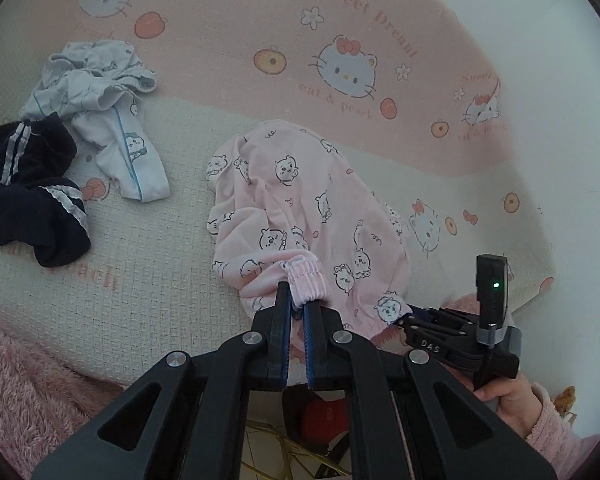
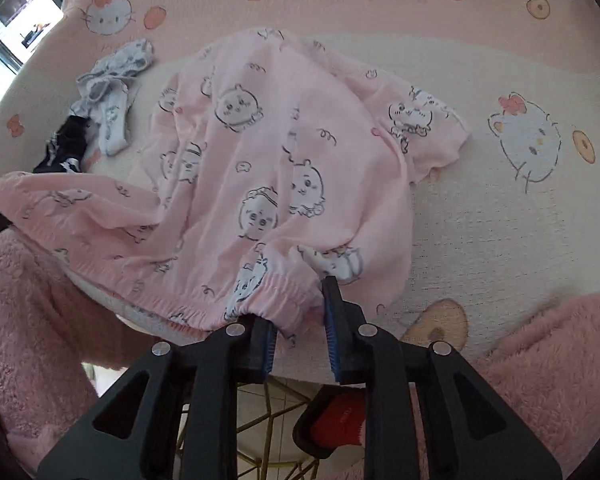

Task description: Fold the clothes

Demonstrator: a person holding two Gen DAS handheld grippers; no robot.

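While 2 grippers flank it: 3 garments (image 1: 312,216).

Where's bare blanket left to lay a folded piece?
Free: cream blanket right of the pink printed pyjama trousers, toward the fluffy pink edge; also the strip between trousers and dark striped garment. Crowded: far left, where it meets the white printed garment.

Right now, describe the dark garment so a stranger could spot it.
On the cat-print blanket, look at its left edge, beside the crumpled pale blue pyjamas. The navy shorts lie bunched there, the only dark garment, with white side stripes.
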